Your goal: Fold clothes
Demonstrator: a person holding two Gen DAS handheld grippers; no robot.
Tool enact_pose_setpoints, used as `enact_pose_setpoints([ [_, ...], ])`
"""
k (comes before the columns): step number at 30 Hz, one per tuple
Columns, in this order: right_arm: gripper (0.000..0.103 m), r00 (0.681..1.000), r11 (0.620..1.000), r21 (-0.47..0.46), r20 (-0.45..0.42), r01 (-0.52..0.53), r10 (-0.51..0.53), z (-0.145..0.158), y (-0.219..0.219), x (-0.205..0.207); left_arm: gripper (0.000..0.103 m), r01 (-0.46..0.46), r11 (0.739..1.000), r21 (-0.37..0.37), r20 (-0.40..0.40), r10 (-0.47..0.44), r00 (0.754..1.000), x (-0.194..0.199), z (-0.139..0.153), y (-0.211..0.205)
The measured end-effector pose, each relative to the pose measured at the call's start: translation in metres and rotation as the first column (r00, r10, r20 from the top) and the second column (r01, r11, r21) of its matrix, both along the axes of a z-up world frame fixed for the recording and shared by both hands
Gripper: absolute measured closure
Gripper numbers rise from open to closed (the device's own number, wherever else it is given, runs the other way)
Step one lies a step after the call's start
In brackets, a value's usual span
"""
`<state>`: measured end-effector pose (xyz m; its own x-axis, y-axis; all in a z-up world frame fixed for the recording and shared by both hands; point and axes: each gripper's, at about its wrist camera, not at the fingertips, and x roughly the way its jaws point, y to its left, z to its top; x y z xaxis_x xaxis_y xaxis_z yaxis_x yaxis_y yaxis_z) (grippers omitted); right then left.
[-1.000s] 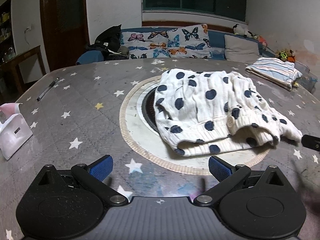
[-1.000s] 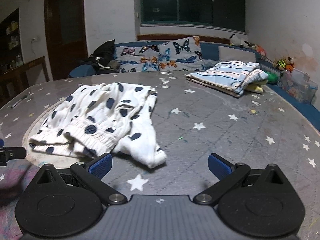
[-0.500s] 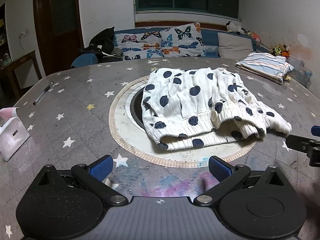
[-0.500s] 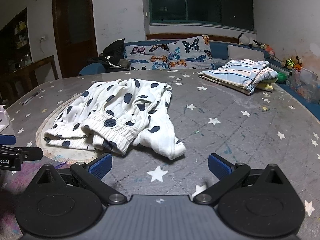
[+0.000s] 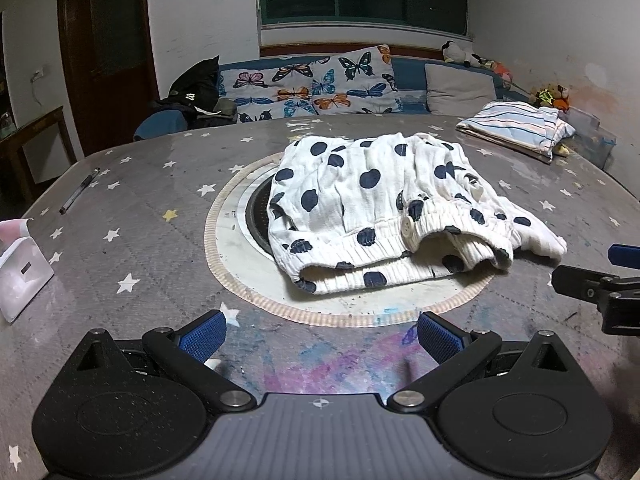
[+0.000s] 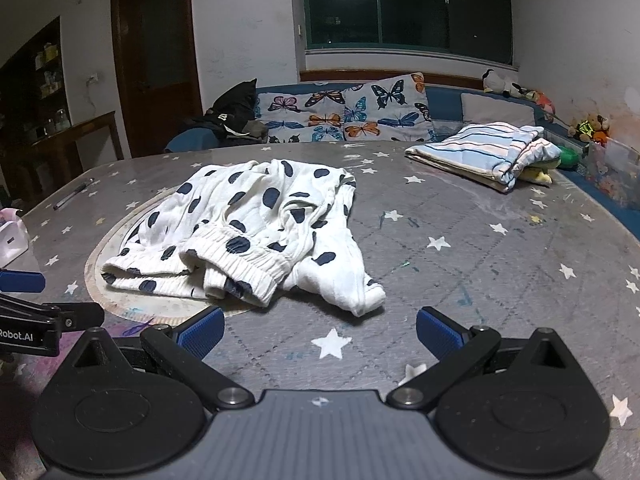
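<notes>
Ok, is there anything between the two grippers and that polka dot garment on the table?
Nothing visible. Only bare star-print tabletop lies between the open left gripper and the polka dot garment, and the same for the open right gripper. The pen, the white box and the striped folded cloth sit well off to the sides.

- Table [image 5: 132, 240], grey cover with white stars, 1 yellow star; a round pale inset ring [image 5: 224, 276] at its middle.
- Dotted garment [image 5: 372, 208] lies crumpled over the ring.
- Striped folded cloth [image 6: 484, 152] at the far right edge.
- Pen [image 5: 78, 192] at the far left.
- White box [image 5: 20, 276] at the left edge.
</notes>
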<state>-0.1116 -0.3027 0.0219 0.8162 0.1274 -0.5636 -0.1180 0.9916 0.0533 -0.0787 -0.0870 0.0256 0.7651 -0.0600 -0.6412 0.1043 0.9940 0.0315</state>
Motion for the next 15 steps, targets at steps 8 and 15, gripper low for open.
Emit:
enact_pose_setpoints([
  [8,0.000,1.000,1.000,0.002,0.000,-0.010,0.010,0.0003,0.0032,0.0005,0.000,0.004,1.000,0.001,-0.003,-0.004,1.000,0.0008,-0.0007,-0.0024],
  [15,0.000,1.000,1.000,0.002,-0.007,-0.019,0.019,-0.0012,0.0060,0.0037,0.000,0.014,1.000,0.005,-0.012,-0.014,1.000,0.0037,-0.0030,-0.0060],
])
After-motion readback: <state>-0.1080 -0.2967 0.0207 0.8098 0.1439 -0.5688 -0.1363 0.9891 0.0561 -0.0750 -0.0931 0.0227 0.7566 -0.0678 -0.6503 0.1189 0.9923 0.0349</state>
